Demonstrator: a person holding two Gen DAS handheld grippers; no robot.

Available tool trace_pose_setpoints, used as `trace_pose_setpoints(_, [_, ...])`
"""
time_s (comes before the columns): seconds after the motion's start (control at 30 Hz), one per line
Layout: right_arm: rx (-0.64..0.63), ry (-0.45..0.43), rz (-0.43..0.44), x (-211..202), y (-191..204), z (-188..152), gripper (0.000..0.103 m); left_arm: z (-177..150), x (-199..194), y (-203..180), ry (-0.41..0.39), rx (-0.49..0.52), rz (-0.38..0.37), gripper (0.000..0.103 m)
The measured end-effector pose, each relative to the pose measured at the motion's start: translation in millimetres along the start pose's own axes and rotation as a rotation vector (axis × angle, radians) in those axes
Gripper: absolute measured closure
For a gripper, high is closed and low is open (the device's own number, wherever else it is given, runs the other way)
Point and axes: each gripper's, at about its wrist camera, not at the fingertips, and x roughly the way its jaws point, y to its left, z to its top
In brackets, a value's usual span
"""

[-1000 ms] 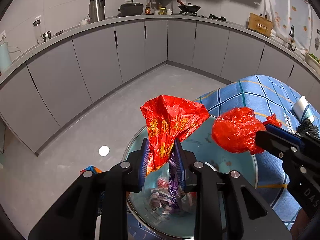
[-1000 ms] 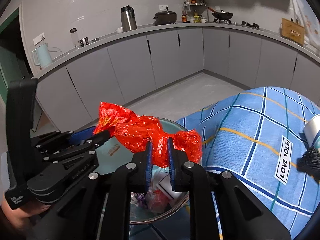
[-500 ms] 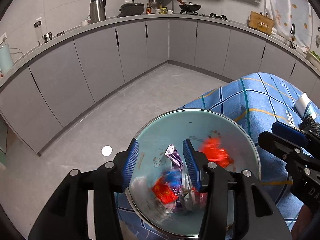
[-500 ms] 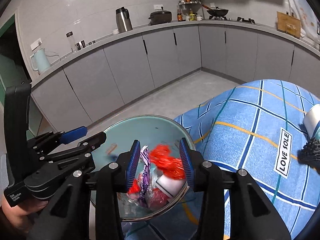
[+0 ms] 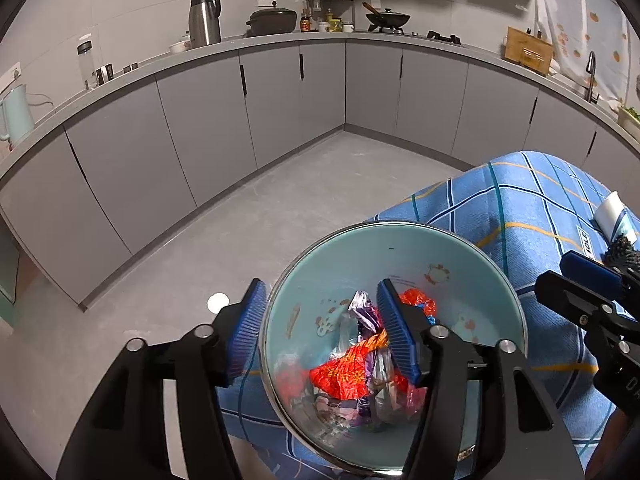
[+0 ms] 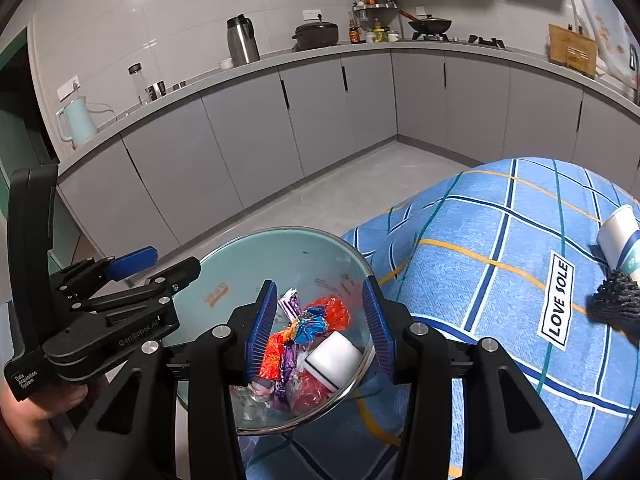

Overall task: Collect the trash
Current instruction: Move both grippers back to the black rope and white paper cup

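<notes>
Left wrist view, left gripper [image 5: 320,328]: its jaws have just been opening and are standing apart with nothing between them, hanging over the near-left rim of the bin [image 5: 492,256].
Left wrist view, trash: the red wrapper [image 5: 344,372] is lying inside the bin among other wrappers, below and just beyond the fingertips.
Left wrist view, right gripper [image 5: 580,296]: it is reaching in from the bin's right side; from here I cannot tell how its jaws are standing.
Right wrist view, right gripper [image 6: 320,320]: its jaws have just been opening and are empty, poised above the bin's [image 6: 224,256] right half.
Right wrist view, remaining trash: a white paper cup [image 6: 620,236] is lying on its side on the blue checked cloth [image 6: 480,280], well to the right of the bin, long axis probably slanting away; the right gripper is nearer.
</notes>
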Motion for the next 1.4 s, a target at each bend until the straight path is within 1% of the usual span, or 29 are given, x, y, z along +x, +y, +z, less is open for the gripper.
trace_pose_setpoints(0.17, [-0.002,-0.002,0.0,-3,1,-2,0.058,-1,-3,-1,-0.004,0.007,0.004,0.04])
trace_pose_setpoints(0.23, [-0.004,-0.005,-0.001,-4,2,-2,0.058,0,-4,-1,-0.009,0.006,0.01,0.032])
trace_pose_setpoints(0.27, [-0.003,-0.005,-0.002,-5,2,-2,0.057,0,-5,-1,-0.011,0.006,0.014,0.03])
trace_pose_setpoints(0.4, [-0.001,-0.015,-0.009,-9,2,-2,0.054,-1,-8,-1,-0.011,0.007,0.016,0.029])
trace_pose_setpoints(0.47, [0.001,-0.021,-0.014,-12,1,-3,0.05,0,-9,0,-0.014,0.004,0.019,0.023])
trace_pose_setpoints(0.5, [0.0,-0.026,-0.019,-14,1,-4,0.049,0,-10,0,-0.017,0.005,0.026,0.018])
trace_pose_setpoints(0.73, [0.006,-0.039,-0.041,-27,-9,-5,0.048,2,-16,-5,-0.026,0.006,0.02,0.017])
trace_pose_setpoints(0.87, [0.016,-0.053,-0.073,-39,-22,-9,0.045,3,-19,-18,-0.033,0.025,-0.001,0.015])
trace_pose_setpoints(1.03, [0.043,-0.064,-0.122,-53,-43,-17,0.044,7,-21,-46,-0.04,0.069,-0.046,0.014])
trace_pose_setpoints(1.13, [0.07,-0.073,-0.152,-64,-61,-22,0.042,9,-22,-68,-0.046,0.104,-0.075,0.014])
trace_pose_setpoints(1.4, [0.14,-0.091,-0.219,-87,-106,-36,0.042,17,-29,-128,-0.067,0.186,-0.148,0.013])
